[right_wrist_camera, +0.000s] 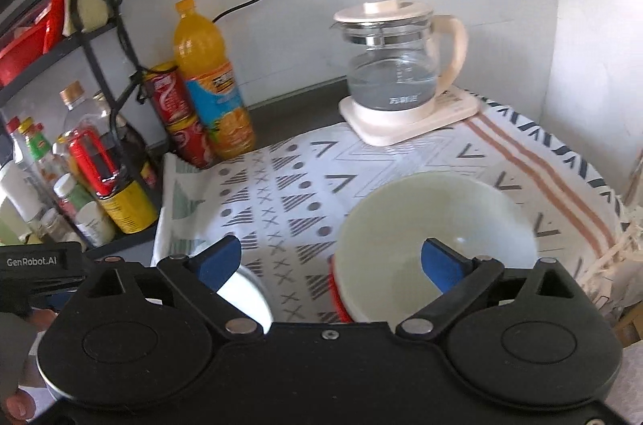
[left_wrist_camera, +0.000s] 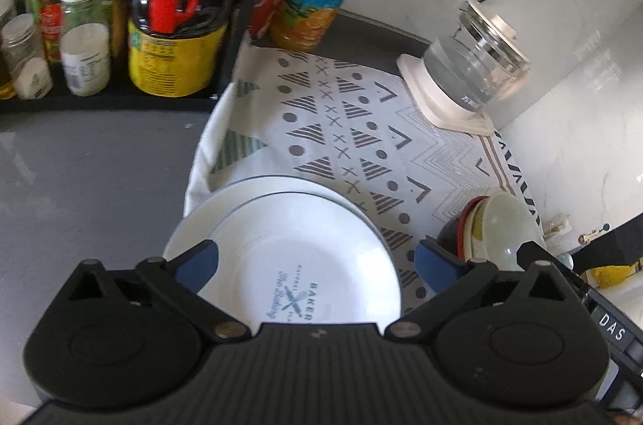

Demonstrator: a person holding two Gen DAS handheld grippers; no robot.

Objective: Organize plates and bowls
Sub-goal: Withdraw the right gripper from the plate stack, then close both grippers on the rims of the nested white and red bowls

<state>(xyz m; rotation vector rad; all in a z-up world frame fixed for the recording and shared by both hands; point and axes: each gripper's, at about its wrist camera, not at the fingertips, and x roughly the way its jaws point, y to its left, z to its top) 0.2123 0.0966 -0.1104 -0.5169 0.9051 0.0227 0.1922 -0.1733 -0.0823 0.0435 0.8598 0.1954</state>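
Observation:
A stack of white plates (left_wrist_camera: 297, 248) lies on the patterned cloth (left_wrist_camera: 361, 127); the top one bears a blue bakery print. My left gripper (left_wrist_camera: 317, 264) hovers over the stack, open, its blue pads clear of the rims. To the right stands a stack of bowls (left_wrist_camera: 498, 228), a pale green bowl (right_wrist_camera: 434, 224) nested on top of a red-rimmed one. My right gripper (right_wrist_camera: 331, 260) is open above the cloth; its right pad shows in front of the green bowl and its left pad over a plate edge (right_wrist_camera: 249, 292). Nothing is gripped.
A glass kettle (right_wrist_camera: 394, 71) on a cream base sits at the back of the cloth. An orange juice bottle (right_wrist_camera: 213, 83) and red cans (right_wrist_camera: 173, 99) stand by the wall. A black rack (left_wrist_camera: 120, 99) of bottles and jars fills the left.

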